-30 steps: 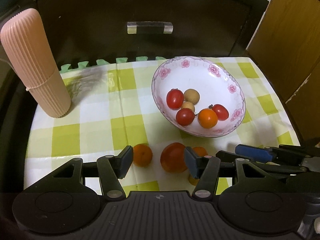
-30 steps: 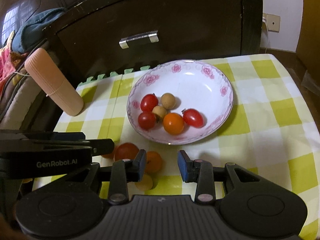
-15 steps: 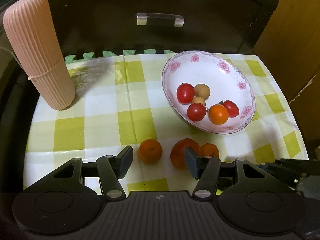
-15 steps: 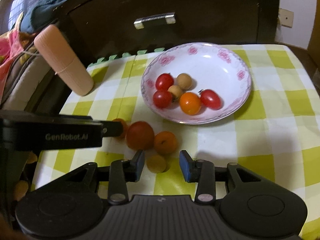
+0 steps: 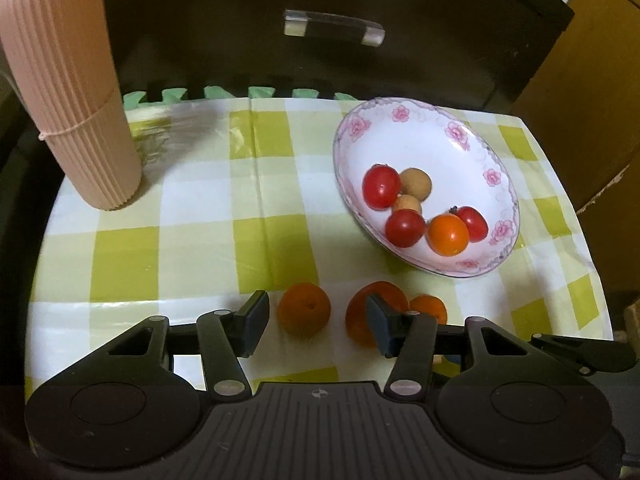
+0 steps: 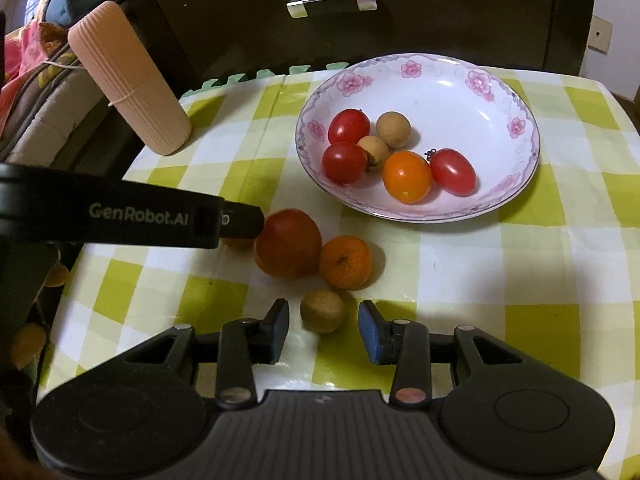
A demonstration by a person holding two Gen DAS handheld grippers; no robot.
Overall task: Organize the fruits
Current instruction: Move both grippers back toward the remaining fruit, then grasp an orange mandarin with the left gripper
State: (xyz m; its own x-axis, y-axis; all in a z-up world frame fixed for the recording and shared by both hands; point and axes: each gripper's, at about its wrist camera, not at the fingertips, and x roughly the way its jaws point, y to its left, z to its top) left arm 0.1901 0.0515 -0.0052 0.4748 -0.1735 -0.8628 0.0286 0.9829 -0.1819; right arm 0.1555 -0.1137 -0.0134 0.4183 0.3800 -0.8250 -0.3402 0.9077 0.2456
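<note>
A white floral bowl (image 5: 496, 152) (image 6: 500, 92) holds several small fruits: red tomatoes, an orange one and tan longans. On the checked cloth in front of it lie a small orange (image 5: 304, 314), a big red-orange tomato (image 5: 360, 316) (image 6: 288, 248), another small orange (image 6: 345, 262) (image 5: 430, 308) and a tan longan (image 6: 322, 310). My left gripper (image 5: 316, 328) is open, with the first small orange between its fingers. My right gripper (image 6: 323, 332) is open around the longan.
A ribbed pink cylinder (image 5: 68, 92) (image 6: 128, 80) stands at the back left of the table. A dark cabinet with a metal handle (image 5: 334, 28) is behind. The left gripper's body (image 6: 120, 216) crosses the right wrist view at left.
Both grippers have pulled back and moved lower toward the loose fruits. The small orange now sits between the left fingers and the longan between the right fingers.
</note>
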